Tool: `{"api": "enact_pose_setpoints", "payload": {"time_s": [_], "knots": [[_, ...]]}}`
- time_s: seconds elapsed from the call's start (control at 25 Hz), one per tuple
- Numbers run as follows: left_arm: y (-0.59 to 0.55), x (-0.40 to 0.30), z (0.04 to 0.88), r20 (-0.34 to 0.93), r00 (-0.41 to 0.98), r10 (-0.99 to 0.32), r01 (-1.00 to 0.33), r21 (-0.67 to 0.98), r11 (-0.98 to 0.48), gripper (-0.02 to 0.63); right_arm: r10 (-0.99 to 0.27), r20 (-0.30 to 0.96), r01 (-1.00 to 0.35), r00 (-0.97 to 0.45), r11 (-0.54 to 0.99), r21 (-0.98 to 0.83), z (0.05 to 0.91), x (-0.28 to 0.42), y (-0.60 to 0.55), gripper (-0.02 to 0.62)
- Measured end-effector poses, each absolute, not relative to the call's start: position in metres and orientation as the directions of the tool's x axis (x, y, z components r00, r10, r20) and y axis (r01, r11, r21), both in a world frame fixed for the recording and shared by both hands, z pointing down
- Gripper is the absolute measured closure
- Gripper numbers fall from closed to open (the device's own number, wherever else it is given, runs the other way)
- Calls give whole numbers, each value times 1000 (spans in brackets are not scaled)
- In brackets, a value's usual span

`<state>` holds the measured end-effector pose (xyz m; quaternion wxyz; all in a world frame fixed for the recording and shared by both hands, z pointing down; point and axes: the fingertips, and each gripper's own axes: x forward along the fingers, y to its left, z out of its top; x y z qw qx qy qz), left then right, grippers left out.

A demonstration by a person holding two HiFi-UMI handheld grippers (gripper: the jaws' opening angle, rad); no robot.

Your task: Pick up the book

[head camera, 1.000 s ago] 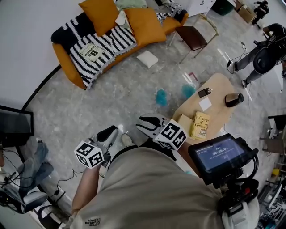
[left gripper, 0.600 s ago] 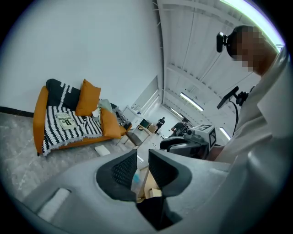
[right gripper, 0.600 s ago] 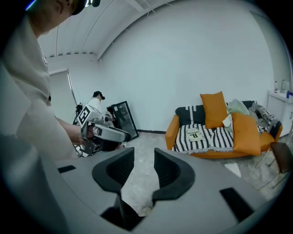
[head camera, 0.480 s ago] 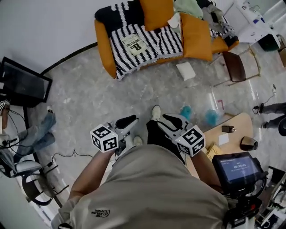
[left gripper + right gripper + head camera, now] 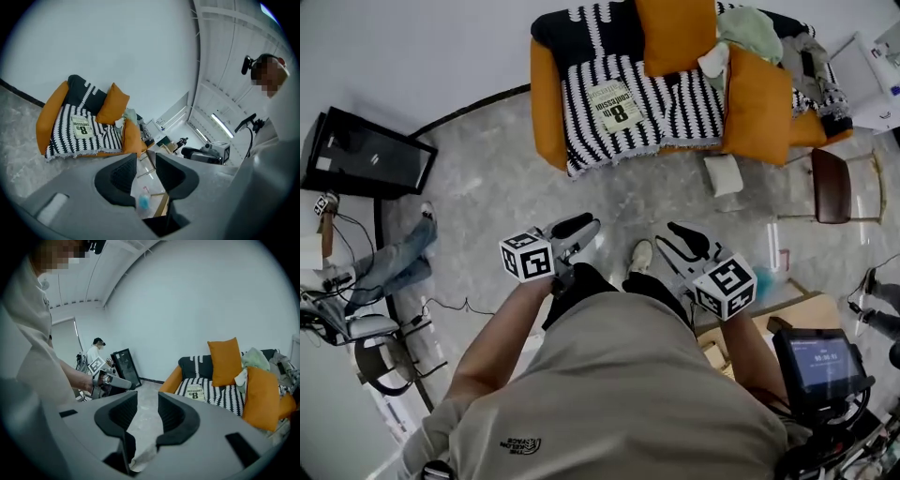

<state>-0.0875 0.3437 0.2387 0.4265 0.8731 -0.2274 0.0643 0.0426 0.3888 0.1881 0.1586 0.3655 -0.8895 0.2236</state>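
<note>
Both forearms are out in front of the body, side by side, each gripper tipped a little below level and aimed across the grey floor at the sofa (image 5: pixel 546 112). The left gripper (image 5: pixel 578 228) sits at the end of a bare forearm, and its marker cube (image 5: pixel 527 256) shows a tilted face. In its own view the left gripper (image 5: pixel 146 161) has its jaws opening, a narrow gap with nothing in it, only floor and sofa beyond. The right gripper (image 5: pixel 673 239) is level with it, just beside a white shoe (image 5: pixel 642 255). In its own view the right gripper (image 5: pixel 147 401) has its jaws spread wide and is empty too. It also catches the left gripper (image 5: pixel 110 380) off to the side.

And there's the book (image 5: pixel 614 103)! It lies flat on the black-and-white striped blanket (image 5: pixel 675 103) on the sofa seat, well apart from both grippers. Its pale cover carries a big "8" with "confession" alongside; the book (image 5: pixel 196 391) reads the same from the right gripper view. The small print on the shirt is too small to read.

The count: two grippers, two marker cubes, one book in sight, two orange cushions (image 5: pixel 675 33), one brown chair (image 5: pixel 831 185) beside the sofa, one black screen (image 5: pixel 370 155) leaning at the wall. One other person (image 5: pixel 96 355) stands by that screen.
</note>
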Motion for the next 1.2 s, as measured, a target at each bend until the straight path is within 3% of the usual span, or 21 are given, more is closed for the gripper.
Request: {"api": "enact_pose_setpoints", "payload": {"time_s": [0.44, 0.92, 1.2], "knots": [[180, -58, 368, 290, 869, -400, -398, 891, -220, 448, -533, 548, -756, -645, 551, -353, 234, 80, 300, 453], [21, -53, 549, 356, 836, -418, -369, 928, 52, 377, -461, 659, -802, -594, 398, -445, 293, 81, 180, 453], [-29, -55, 635, 378, 830, -411, -373, 923, 94, 357, -370, 702, -791, -609, 345, -505, 342, 75, 154, 453]]}}
